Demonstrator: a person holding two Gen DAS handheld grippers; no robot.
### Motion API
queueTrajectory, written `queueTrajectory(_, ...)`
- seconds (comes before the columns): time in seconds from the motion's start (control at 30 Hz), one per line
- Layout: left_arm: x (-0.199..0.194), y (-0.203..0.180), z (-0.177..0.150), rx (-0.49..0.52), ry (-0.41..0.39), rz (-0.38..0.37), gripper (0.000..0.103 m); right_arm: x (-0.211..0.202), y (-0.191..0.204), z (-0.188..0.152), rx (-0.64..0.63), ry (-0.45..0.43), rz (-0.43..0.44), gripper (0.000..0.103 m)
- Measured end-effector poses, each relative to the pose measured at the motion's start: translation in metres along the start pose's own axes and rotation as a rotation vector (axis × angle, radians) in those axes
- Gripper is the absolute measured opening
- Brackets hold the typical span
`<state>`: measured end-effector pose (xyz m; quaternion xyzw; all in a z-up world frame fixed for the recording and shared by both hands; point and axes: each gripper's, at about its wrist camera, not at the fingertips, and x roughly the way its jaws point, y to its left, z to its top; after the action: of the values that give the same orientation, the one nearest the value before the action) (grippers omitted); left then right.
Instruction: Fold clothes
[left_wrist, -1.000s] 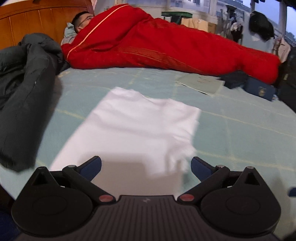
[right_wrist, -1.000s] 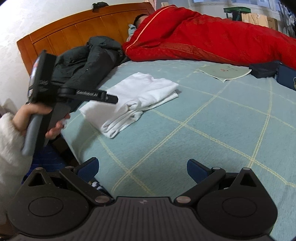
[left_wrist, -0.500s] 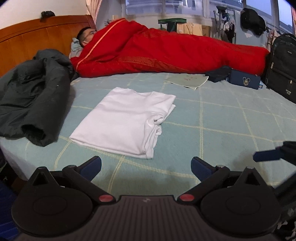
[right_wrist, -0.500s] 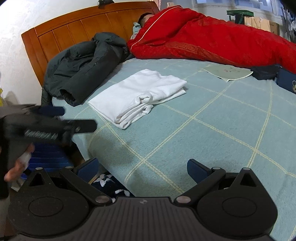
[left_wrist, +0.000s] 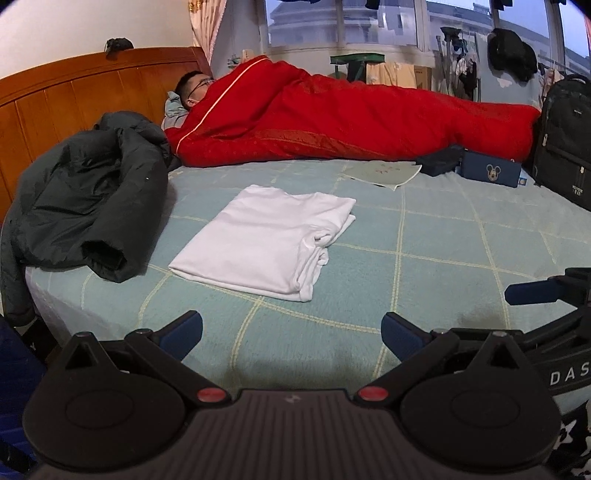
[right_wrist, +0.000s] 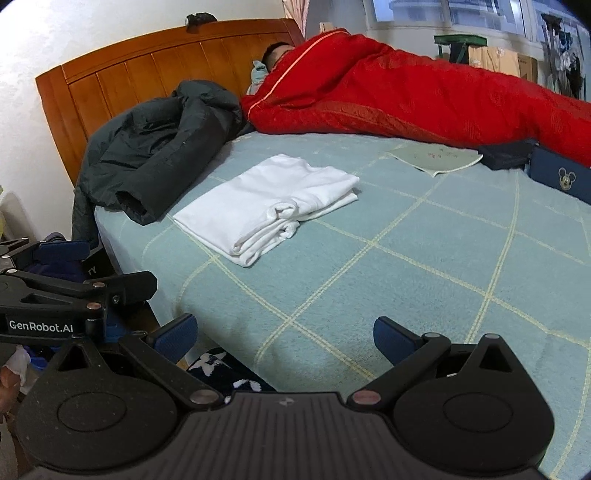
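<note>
A white garment (left_wrist: 266, 236) lies folded into a flat rectangle on the pale green checked bed (left_wrist: 443, 236); the right wrist view shows the white garment (right_wrist: 269, 206) with its rolled edges facing me. My left gripper (left_wrist: 291, 332) hovers open over the bed's near edge, well short of the garment, with nothing between its fingers. My right gripper (right_wrist: 284, 332) is also open and empty, back from the bed's corner. Each gripper shows at the side of the other's view.
A dark padded jacket (left_wrist: 85, 199) is heaped left of the garment by the wooden headboard (right_wrist: 166, 62). A person lies under a red quilt (left_wrist: 351, 118) across the far side. A paper sheet (left_wrist: 384, 173), a blue box (left_wrist: 491, 173) and a black backpack (left_wrist: 565, 136) lie far right.
Both grippers have pulled back from the folded garment toward the bed's near edge; the left one was right over it a second ago. The garment has stayed put.
</note>
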<state>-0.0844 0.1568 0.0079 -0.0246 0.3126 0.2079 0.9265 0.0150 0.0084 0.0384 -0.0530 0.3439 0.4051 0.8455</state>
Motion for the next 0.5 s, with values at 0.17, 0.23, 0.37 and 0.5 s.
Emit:
queueTrajectory(0.17, -0.006, 0.003, -0.004, -0.016, -0.003, 0.005, 0.102, -0.006, 0.008, 0.000, -0.015, -0.014, -0.004, 0.103)
queueTrajectory(0.23, -0.008, 0.004, -0.005, -0.020, -0.003, 0.002, 0.102, -0.008, 0.010, 0.000, -0.019, -0.017, -0.005, 0.103)
queueTrajectory(0.37, -0.008, 0.006, -0.005, -0.025, 0.000, 0.003, 0.102, -0.009, 0.014, -0.001, -0.023, -0.019, -0.006, 0.103)
queueTrajectory(0.5, -0.008, 0.004, -0.004, -0.025, 0.003, 0.009, 0.102, -0.010, 0.013, -0.001, -0.021, -0.021, -0.007, 0.103)
